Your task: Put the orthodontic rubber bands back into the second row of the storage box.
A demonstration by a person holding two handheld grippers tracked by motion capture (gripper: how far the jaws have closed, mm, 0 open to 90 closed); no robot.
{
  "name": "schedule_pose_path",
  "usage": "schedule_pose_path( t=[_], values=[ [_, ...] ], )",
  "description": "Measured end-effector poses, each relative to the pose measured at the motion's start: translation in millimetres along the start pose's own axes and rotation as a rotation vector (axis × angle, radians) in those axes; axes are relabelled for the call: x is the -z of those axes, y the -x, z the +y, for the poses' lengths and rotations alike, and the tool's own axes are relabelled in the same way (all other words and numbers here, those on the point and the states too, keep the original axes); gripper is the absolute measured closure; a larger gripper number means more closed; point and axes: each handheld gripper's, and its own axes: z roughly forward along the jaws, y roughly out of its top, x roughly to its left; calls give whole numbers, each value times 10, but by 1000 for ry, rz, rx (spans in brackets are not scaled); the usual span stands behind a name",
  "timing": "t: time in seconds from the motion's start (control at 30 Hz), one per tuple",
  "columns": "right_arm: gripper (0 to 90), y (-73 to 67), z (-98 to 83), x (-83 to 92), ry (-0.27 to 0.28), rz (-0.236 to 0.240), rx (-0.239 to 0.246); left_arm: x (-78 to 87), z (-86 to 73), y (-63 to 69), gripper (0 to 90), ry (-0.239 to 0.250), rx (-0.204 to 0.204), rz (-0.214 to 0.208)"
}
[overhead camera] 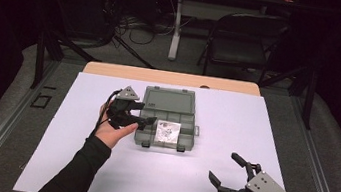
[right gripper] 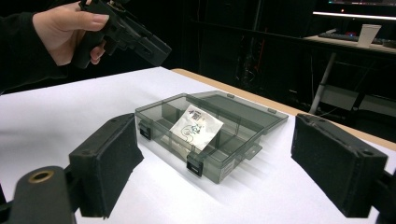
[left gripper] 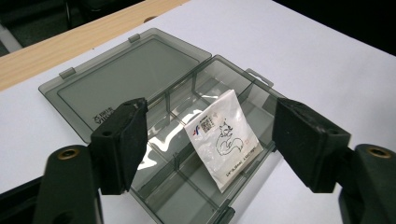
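A smoky grey plastic organizer box (overhead camera: 187,140) lies open mid-table on a white sheet, its lid (overhead camera: 169,100) folded flat behind it. A white sachet (overhead camera: 167,131) with a printed squirrel leans inside a front compartment. It also appears as sachet (left gripper: 224,135) and sachet (right gripper: 196,120). My left gripper (overhead camera: 147,121) hovers over the box's left side, open, jaws empty either side of the sachet below; its jaws frame the box (left gripper: 187,184) and lid (left gripper: 126,79). My right gripper (overhead camera: 225,168) rests near the front right, open and empty, facing the box (right gripper: 224,161).
The white sheet (overhead camera: 98,166) covers a wooden table whose far edge (overhead camera: 171,78) shows. Beyond it stand a folding chair (overhead camera: 242,40), a table leg and floor cables. A paper cup (right gripper: 369,32) sits on a distant desk. The person's hand (right gripper: 60,28) holds the left gripper (right gripper: 140,39).
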Motion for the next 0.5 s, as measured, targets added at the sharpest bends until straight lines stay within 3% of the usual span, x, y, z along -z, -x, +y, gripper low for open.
schedule_pose_path(
  t=[0.17, 0.23, 0.5],
  values=[
    [144, 2, -6, -5, -1, 4, -5, 0, -34, -30, 164, 26, 37, 2],
    [144, 8, -9, -2, -6, 6, -4, 2, -42, -20, 135, 14, 12, 23],
    [144, 10, -10, 0, -6, 1, -8, 23, -79, 5, 46, 36, 1, 37]
  ],
)
